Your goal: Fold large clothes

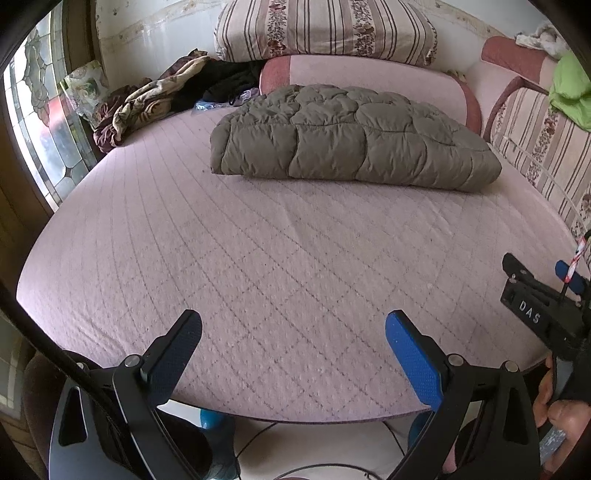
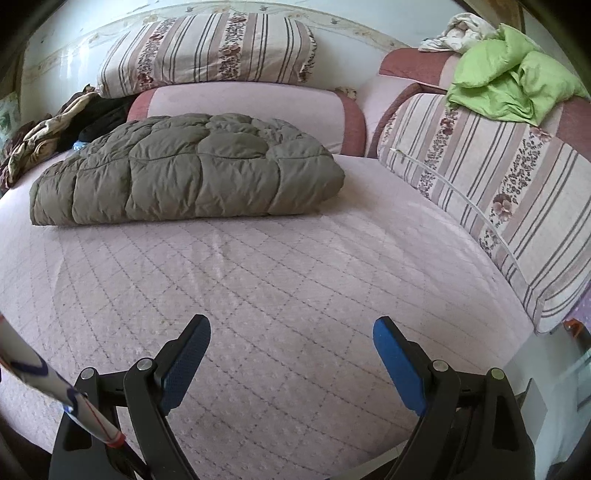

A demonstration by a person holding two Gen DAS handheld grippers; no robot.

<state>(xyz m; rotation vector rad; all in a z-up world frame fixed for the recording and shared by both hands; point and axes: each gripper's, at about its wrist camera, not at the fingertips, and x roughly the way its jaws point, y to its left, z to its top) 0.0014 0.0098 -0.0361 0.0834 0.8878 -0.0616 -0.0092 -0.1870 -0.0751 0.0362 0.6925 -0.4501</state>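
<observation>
An olive quilted puffer coat (image 1: 351, 140) (image 2: 188, 170) lies folded into a thick bundle at the far side of the pink quilted bed (image 1: 258, 266) (image 2: 280, 280). My left gripper (image 1: 293, 325) hovers open over the bed's near edge, well short of the coat, nothing between its fingers. My right gripper (image 2: 291, 332) is likewise open and empty above the near part of the bed. In the left wrist view the right gripper's body (image 1: 546, 310) shows at the right edge, with a hand (image 1: 557, 410) on it.
Striped floral cushions (image 1: 325, 29) (image 2: 491, 192) stand at the back and right. A crumpled brown-and-cream cloth (image 1: 147, 99) and dark clothes (image 1: 229, 81) pile at the back left. A lime green garment (image 2: 513, 88) lies on the right backrest. A stained-glass window (image 1: 40, 122) is at left.
</observation>
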